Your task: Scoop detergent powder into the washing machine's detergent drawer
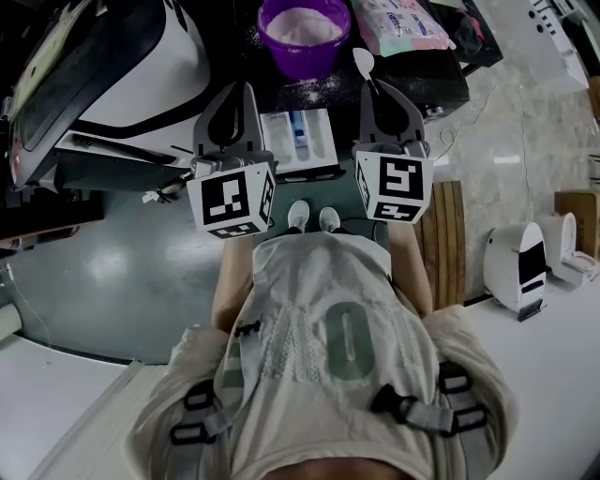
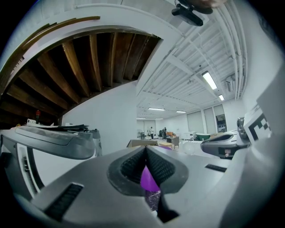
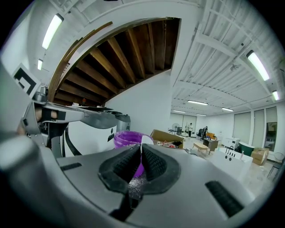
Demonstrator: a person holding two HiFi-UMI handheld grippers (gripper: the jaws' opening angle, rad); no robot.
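A purple bowl of white detergent powder stands on a dark top dusted with spilled grains. Below it the white detergent drawer, with a blue insert, lies pulled out between my two grippers. My right gripper is shut on a white spoon, whose bowl sticks out past the jaws toward the purple bowl's right side. The right gripper view shows the spoon edge-on between the pads, with the purple bowl behind. My left gripper is shut on nothing, left of the drawer.
A white and black washing machine with its door fills the upper left. A pink detergent bag lies right of the bowl. A wooden bench and a small white appliance stand at the right.
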